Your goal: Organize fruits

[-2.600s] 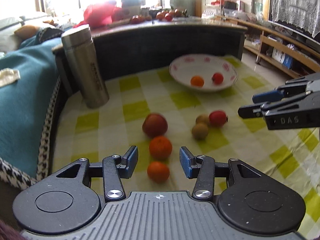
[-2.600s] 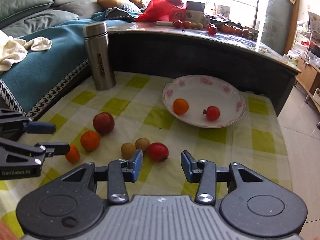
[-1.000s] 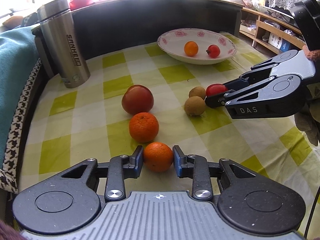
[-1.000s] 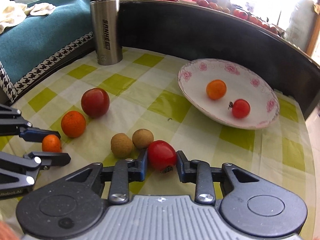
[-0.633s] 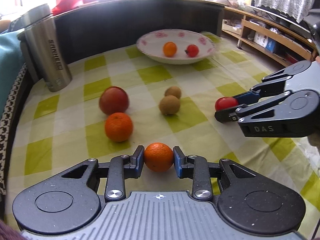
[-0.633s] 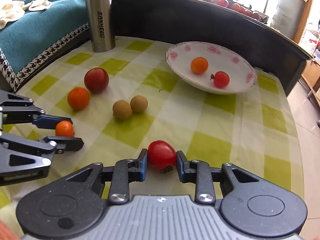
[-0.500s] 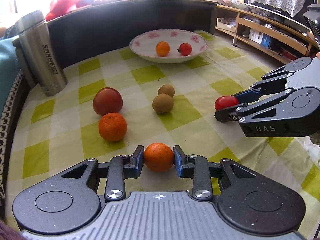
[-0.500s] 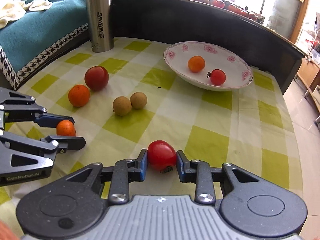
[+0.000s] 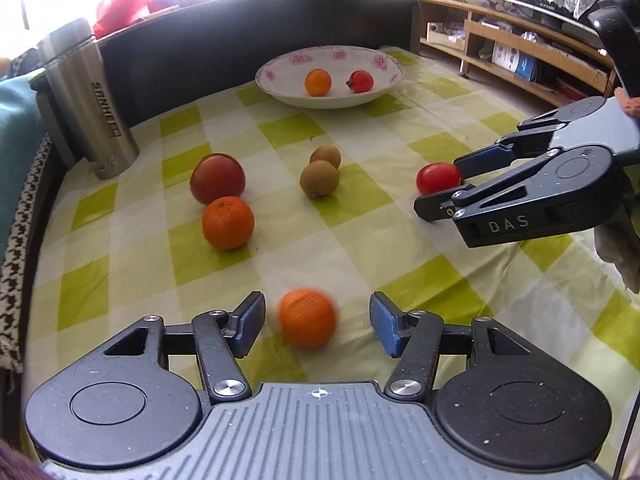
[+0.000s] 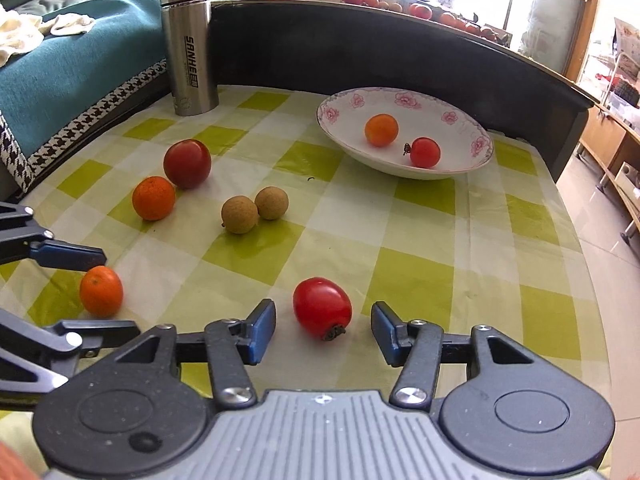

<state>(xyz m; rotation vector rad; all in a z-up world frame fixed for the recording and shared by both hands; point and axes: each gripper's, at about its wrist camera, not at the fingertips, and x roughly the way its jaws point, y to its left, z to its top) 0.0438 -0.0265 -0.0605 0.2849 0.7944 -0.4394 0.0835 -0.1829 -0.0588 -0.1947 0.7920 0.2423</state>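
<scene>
Both tongs opened since half-second ago: left tongs (image 9: 316, 322) apart, small orange (image 9: 307, 323) dropped between, blurred, near bench (image 9: 360, 240) edge. Right tongs (image 10: 323, 330) apart, tomato (image 10: 322, 307) lying loose between. Step: release. Next likely: regrasp, carry to far bowl (image 10: 340, 128).

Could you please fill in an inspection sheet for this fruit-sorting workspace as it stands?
Surface: checked green-and-white tablecloth, wrinkled at the right.
Job's things: floral plate holds one orange and one tomato; loose are a small orange, a tomato, a second orange, a dark red fruit, two brown fruits.
Clutter: steel flask, upright.
Grippers: left claw open around the small orange; right claw open around the tomato.
Cables: nothing seen.
Surroundings: sofa with teal blanket, wooden shelving.
</scene>
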